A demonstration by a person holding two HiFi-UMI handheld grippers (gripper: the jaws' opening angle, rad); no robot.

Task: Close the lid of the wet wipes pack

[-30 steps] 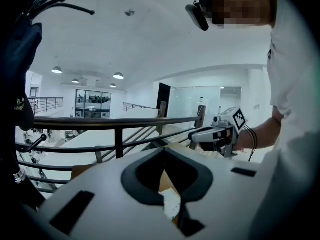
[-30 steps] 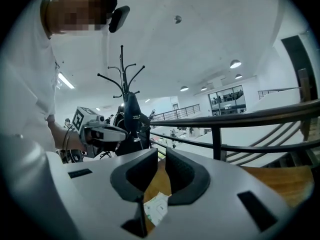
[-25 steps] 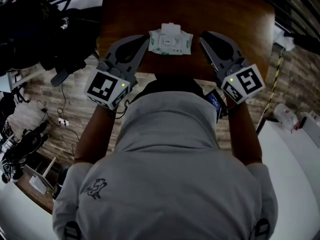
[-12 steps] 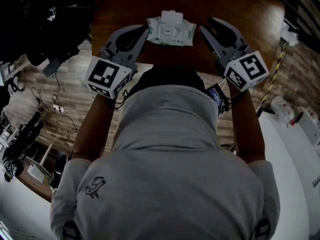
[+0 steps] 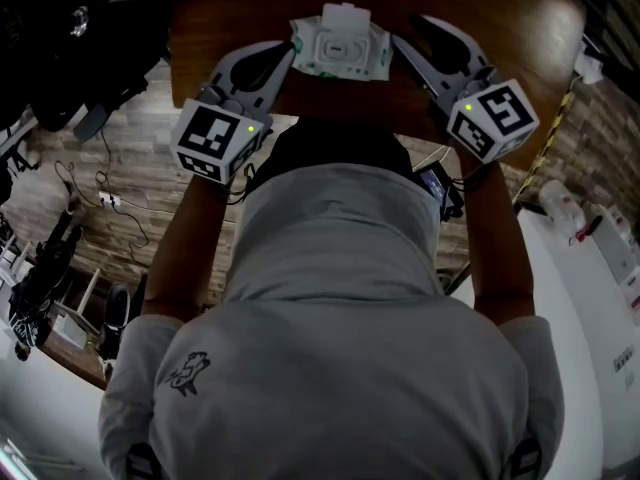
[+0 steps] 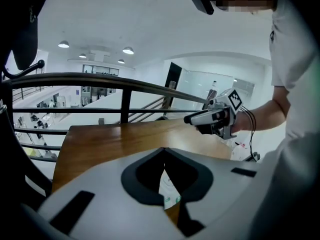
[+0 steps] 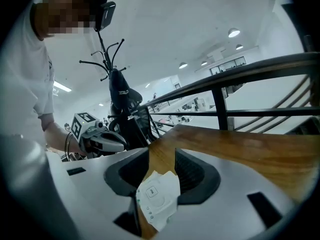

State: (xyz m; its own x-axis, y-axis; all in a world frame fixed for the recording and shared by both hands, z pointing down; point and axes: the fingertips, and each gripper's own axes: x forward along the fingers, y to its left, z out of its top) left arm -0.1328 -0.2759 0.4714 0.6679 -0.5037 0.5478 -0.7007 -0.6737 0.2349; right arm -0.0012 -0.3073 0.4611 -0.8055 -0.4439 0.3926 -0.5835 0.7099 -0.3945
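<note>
Spread apart at the right tool (image 5: 410, 30) since a second ago: jaws then meeting at the tips, just been opening, now parted. Through the gap in the right gripper view, bare wood of the bench (image 7: 250, 149) and one end of the wet wipes pack (image 7: 157, 199), pads pressing on nothing. Shifted higher in the head view too, pack and both tools together, pack in the same spot near the bench's front edge.

Left tool (image 5: 285, 53) closed, tips together, nothing clamped. Only a sliver of the pack visible behind the slit in its own view.

Pack flat on the bench, face up, between the two tools. Left tool's tip just beside its left end, right tool's tips just beside its right end, contact unclear for either. Long axis left to right across the head view, parallel to the bench's near edge. Lid (image 5: 345, 13) apparently open, folded back past the far long side and pointing away from the person, with the oval opening in the white frame exposed.

Dark brown wooden bench with a glossy grain. Plank floor (image 5: 130, 168) below at the left, strewn with cables. Beyond the bench, a black railing (image 6: 100, 79) and ceiling lights (image 6: 63, 44) over a bright white hall. Black coat stand (image 7: 107, 54) hung with dark clothing.
</note>
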